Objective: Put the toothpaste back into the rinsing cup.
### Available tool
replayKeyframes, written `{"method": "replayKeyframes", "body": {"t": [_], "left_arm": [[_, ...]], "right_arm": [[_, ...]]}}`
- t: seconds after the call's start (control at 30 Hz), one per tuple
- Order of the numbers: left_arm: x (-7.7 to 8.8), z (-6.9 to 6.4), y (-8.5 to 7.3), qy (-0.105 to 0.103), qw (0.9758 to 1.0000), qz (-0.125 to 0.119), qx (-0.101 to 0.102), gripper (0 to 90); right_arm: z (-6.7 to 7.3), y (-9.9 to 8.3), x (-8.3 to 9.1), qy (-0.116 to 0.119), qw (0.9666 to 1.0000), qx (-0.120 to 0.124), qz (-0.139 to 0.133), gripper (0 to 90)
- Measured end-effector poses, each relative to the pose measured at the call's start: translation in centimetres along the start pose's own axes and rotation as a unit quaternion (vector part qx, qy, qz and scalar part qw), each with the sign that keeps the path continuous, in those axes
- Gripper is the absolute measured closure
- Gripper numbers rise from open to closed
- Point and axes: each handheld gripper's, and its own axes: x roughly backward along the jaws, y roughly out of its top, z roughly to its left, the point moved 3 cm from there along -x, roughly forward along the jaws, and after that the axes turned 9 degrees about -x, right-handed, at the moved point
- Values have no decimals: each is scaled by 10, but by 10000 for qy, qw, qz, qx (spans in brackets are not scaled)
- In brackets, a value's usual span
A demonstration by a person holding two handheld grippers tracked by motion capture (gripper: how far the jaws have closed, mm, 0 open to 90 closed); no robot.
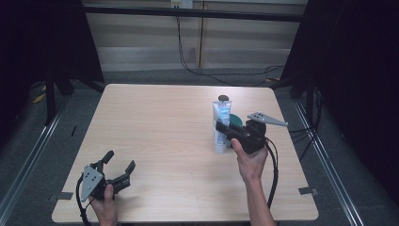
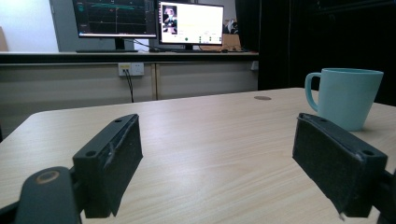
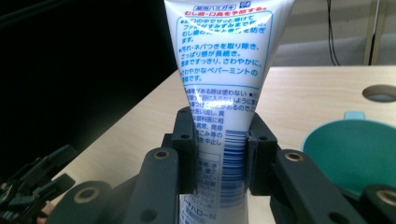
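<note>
Your right gripper (image 1: 225, 129), right of centre in the high view, is clamped on a white toothpaste tube (image 1: 221, 126) with blue print, and in the right gripper view the two jaws press its lower part from both sides while the tube (image 3: 224, 84) rises up the middle of the frame. A teal mug (image 1: 235, 119) stands on the wooden table (image 1: 160, 122) just behind that gripper, showing at the lower right of the right gripper view (image 3: 352, 156). Your left gripper (image 1: 120, 167), at the lower left of the high view, rests on the table with its jaws spread wide and nothing between them, and the mug (image 2: 345, 98) sits at the right of the left gripper view.
</note>
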Motion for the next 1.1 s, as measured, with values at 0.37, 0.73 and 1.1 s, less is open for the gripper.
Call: {"method": "replayKeyframes", "body": {"t": [0.37,0.73,1.1], "left_arm": [[0,0,0,0,10000,-1,1,157],[0,0,0,-12,10000,-3,19,157],[0,-1,0,0,10000,-27,26,156]], "right_arm": [[-1,10,0,27,9998,62,-199,705],[-11,21,-3,-95,9995,54,-280,706],[-22,30,-12,-220,9996,52,-163,704]]}}
